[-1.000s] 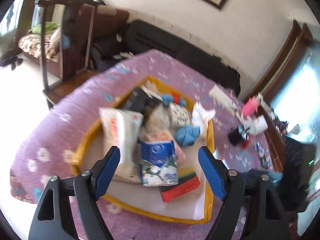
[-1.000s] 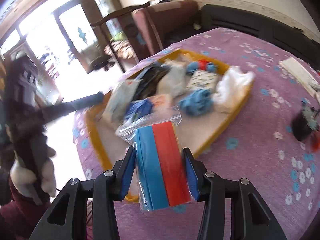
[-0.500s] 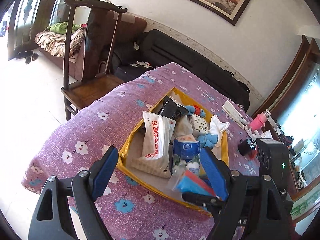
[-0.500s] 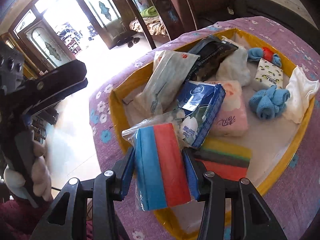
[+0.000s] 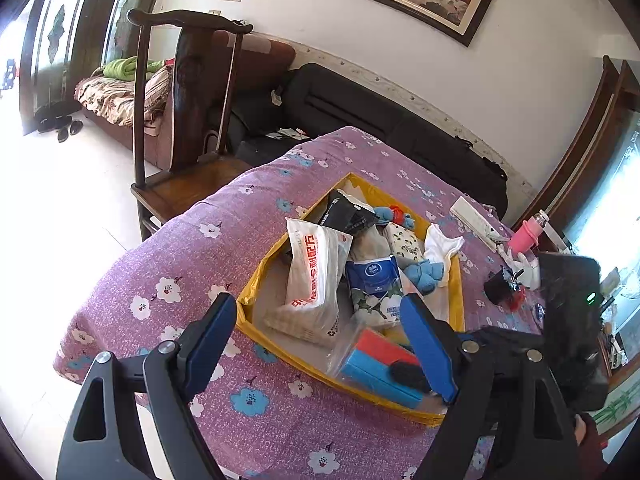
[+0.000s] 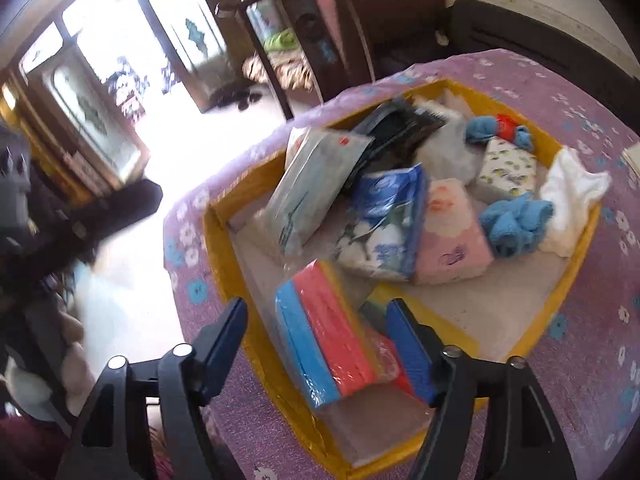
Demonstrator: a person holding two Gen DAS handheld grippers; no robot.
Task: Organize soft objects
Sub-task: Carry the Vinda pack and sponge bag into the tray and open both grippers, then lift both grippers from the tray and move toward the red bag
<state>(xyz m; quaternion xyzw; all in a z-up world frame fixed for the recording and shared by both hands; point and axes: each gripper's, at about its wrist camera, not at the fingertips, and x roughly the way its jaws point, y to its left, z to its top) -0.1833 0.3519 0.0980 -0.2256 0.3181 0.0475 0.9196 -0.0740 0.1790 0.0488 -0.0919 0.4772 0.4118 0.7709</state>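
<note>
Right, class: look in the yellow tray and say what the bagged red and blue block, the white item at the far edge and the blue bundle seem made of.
Bagged block: probably foam sponge, matte coloured layers, inside a glossy clear plastic bag that crinkles and glints.
White item: soft cloth, limp and creased.
Blue bundle: fuzzy knit or terry fabric, by its nubby surface.
</note>
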